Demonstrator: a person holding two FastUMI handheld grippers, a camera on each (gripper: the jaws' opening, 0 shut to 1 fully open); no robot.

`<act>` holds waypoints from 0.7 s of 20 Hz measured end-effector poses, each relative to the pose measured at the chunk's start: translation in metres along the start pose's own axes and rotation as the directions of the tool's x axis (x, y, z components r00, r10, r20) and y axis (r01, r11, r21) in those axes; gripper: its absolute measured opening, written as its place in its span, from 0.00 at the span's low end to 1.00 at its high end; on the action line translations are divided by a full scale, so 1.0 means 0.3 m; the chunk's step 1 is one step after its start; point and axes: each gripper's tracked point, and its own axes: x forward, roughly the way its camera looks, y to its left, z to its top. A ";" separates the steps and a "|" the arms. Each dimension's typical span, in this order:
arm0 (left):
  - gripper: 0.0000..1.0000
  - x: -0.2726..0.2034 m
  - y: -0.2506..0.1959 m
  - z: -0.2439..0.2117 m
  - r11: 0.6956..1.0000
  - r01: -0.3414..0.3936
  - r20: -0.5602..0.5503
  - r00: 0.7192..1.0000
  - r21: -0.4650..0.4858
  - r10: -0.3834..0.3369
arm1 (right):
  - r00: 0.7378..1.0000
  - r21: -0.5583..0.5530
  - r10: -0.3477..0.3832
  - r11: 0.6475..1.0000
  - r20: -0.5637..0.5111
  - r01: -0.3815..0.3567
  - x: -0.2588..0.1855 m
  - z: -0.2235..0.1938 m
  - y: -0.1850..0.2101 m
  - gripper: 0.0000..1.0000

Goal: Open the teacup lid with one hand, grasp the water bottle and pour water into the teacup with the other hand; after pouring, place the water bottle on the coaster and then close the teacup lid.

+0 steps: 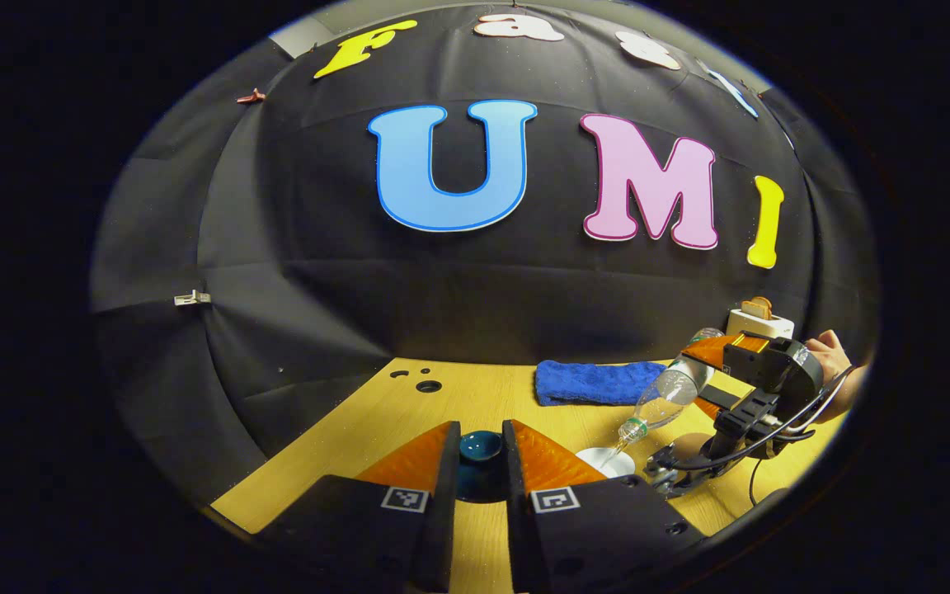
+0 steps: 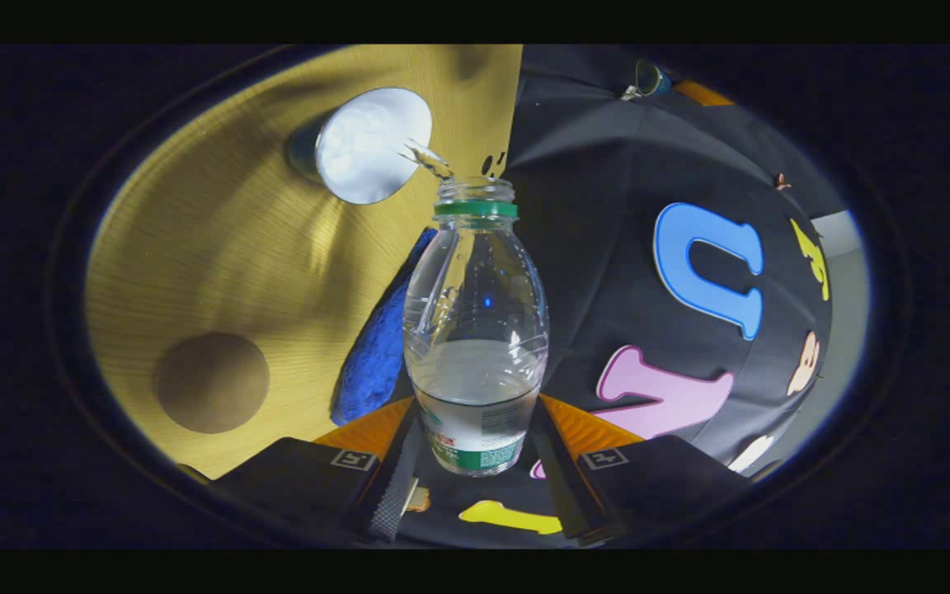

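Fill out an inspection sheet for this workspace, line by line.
Surface: light wooden table with dark round holes near its far left edge.
Job's things: clear plastic water bottle with green neck ring tilted, water streaming from its mouth into the white-lined teacup; dark teal teacup lid held off the cup; round brown coaster bare.
Clutter: folded blue towel; white toaster with toast at the back.
Grippers: left gripper shut on the lid; right gripper shut on the bottle.
Cables: black cables loop under the right gripper.
Surroundings: black cloth booth wall.
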 end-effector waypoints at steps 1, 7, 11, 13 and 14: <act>0.31 -0.001 0.001 0.001 1.000 0.000 0.001 1.000 0.000 0.000 | 1.000 -0.021 -0.013 1.000 0.012 0.013 0.001 0.004 -0.007 0.74; 0.27 -0.012 0.004 0.001 1.000 0.000 0.006 1.000 -0.014 0.000 | 0.997 -0.101 -0.054 0.993 0.060 0.060 0.013 0.019 -0.033 0.74; 0.27 -0.020 -0.002 -0.002 1.000 0.009 0.010 1.000 -0.016 -0.009 | 0.988 -0.162 -0.098 0.980 0.123 0.117 0.014 0.056 -0.044 0.74; 0.31 -0.026 -0.003 -0.001 1.000 0.014 0.013 1.000 -0.016 -0.014 | 0.982 -0.196 -0.111 0.971 0.150 0.140 0.030 0.076 -0.045 0.75; 0.31 -0.027 -0.006 -0.001 1.000 0.017 0.015 1.000 -0.020 -0.017 | 0.979 -0.215 -0.125 0.964 0.163 0.159 0.037 0.083 -0.049 0.74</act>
